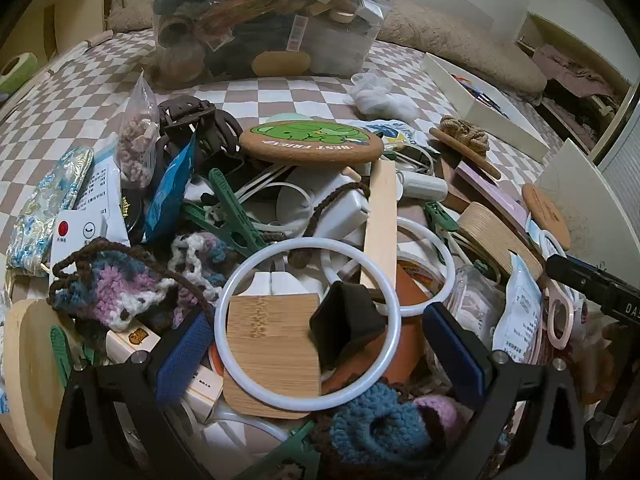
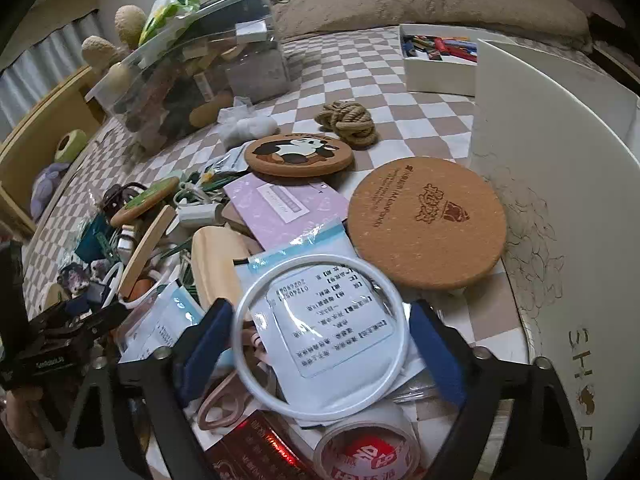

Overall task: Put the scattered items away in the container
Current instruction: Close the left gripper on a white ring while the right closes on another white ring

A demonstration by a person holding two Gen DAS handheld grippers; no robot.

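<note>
A heap of small items lies on a checkered bedspread (image 1: 60,92). In the left wrist view my left gripper (image 1: 320,344) is open above a white ring (image 1: 394,300), a bamboo board (image 1: 272,340) and a black folded piece (image 1: 344,324). In the right wrist view my right gripper (image 2: 320,344) is open around another white ring (image 2: 400,320) that lies on a white sachet (image 2: 332,320). The clear container (image 1: 264,20), full of items, stands at the back; it also shows in the right wrist view (image 2: 192,80).
A frog cork coaster (image 1: 312,142), green pegs (image 1: 232,212), crochet pieces (image 1: 120,292) and a hair claw (image 1: 192,120) fill the heap. Cork coasters (image 2: 424,220), a panda coaster (image 2: 298,152), a rope knot (image 2: 348,122), a tape roll (image 2: 368,448), a white box (image 2: 440,64) and a white board (image 2: 560,184) lie on the right.
</note>
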